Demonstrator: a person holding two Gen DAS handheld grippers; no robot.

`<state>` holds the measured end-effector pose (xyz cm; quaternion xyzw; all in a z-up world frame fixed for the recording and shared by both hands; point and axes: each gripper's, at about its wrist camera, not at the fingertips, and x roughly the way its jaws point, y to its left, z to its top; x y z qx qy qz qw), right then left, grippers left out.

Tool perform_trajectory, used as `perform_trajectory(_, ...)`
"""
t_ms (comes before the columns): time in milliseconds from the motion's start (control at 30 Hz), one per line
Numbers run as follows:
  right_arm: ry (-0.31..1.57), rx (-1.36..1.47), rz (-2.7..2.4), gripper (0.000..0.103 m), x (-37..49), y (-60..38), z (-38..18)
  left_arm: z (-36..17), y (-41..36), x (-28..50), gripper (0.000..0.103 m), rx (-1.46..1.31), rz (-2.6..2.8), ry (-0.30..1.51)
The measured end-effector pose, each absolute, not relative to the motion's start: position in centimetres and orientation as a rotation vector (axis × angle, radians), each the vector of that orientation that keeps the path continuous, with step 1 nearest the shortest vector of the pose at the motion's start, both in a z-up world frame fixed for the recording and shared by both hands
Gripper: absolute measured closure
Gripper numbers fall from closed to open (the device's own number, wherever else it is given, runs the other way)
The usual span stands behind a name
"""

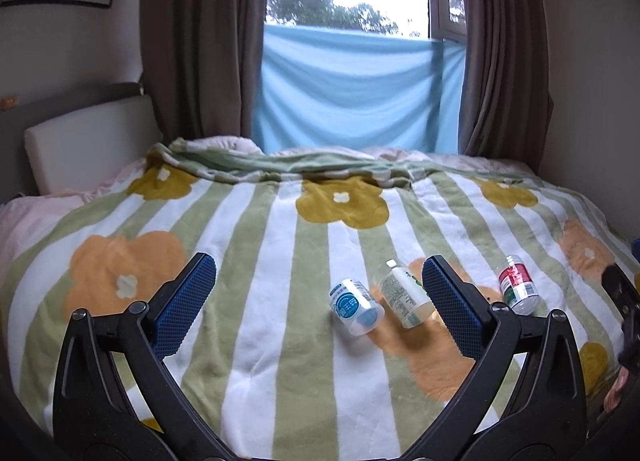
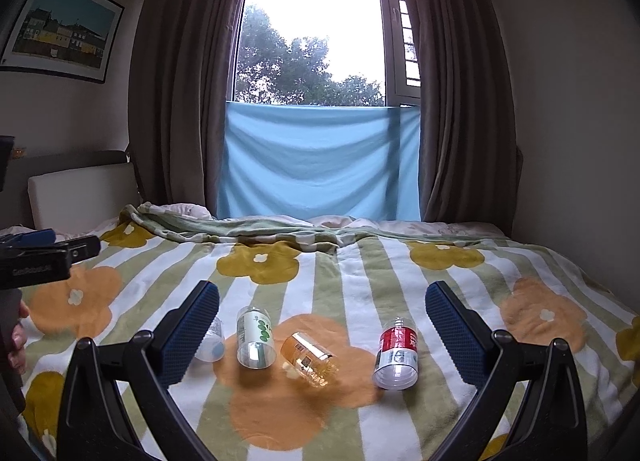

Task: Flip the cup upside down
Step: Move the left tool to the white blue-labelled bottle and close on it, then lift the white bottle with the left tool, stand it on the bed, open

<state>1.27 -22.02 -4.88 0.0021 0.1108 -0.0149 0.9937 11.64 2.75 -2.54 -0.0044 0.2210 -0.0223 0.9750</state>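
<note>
Several clear plastic cups lie on their sides on the striped flower blanket (image 2: 360,285). In the right wrist view a red-label cup (image 2: 396,355), a gold cup (image 2: 310,359) and a green-label cup (image 2: 256,337) show in a row. A blue-label cup (image 2: 211,345) is half hidden behind my left finger. My right gripper (image 2: 323,289) hangs open above them, holding nothing. The left wrist view has the blue-label cup (image 1: 354,307), green-label cup (image 1: 404,293) and red-label cup (image 1: 518,285). My left gripper (image 1: 319,263) is open and empty, just short of the blue-label cup.
The left gripper's body (image 2: 40,253) and a hand (image 2: 18,337) enter the right wrist view from the left. The bed ends at a white headboard cushion (image 2: 84,197) on the left, and at brown curtains (image 2: 176,101) and a blue cloth (image 2: 320,161) at the back.
</note>
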Motion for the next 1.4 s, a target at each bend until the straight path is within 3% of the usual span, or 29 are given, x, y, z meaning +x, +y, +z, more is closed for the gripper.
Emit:
perform_trajectory(333, 0.275, 0.013, 0.013, 0.000, 3.1, -22.2, -6.7, -11.1, 1.9, 27.2, 0.000, -0.133, -0.157, 0.898)
perform_trajectory(533, 0.320, 0.017, 0.020, 0.000, 4.2, -22.7, -8.6, -16.6, 0.9, 32.4, 0.001, -0.164, -0.132, 1.073)
perform_trajectory(700, 0.343, 0.039, 0.018, 0.000, 5.1, -23.7, -9.7, -19.3, 0.3, 34.4, 0.009, -0.193, -0.137, 1.166)
perform_trajectory(933, 0.379, 0.055, 0.007, 0.000, 6.2, -24.7, -11.0, -21.9, 0.5, 35.8, 0.010, -0.289, -0.153, 1.249)
perform_trajectory(1000, 0.389, 0.061, 0.004, 0.000, 6.5, -24.9, -11.4, -22.4, 0.5, 36.0, 0.023, -0.304, -0.164, 1.266)
perform_trajectory(1133, 0.402, 0.067, 0.007, 0.000, 7.0, -25.0, -11.7, -23.5, 0.6, 36.2, 0.028, -0.385, -0.204, 1.297)
perform_trajectory(1200, 0.406, 0.063, 0.005, 0.000, 7.1, -25.0, -12.0, -23.6, 0.6, 36.1, 0.036, -0.409, -0.218, 1.295)
perform_trajectory(1400, 0.404, 0.067, 0.008, 0.000, 7.0, -24.9, -12.0, -23.0, 0.4, 35.6, 0.037, -0.403, -0.232, 1.287)
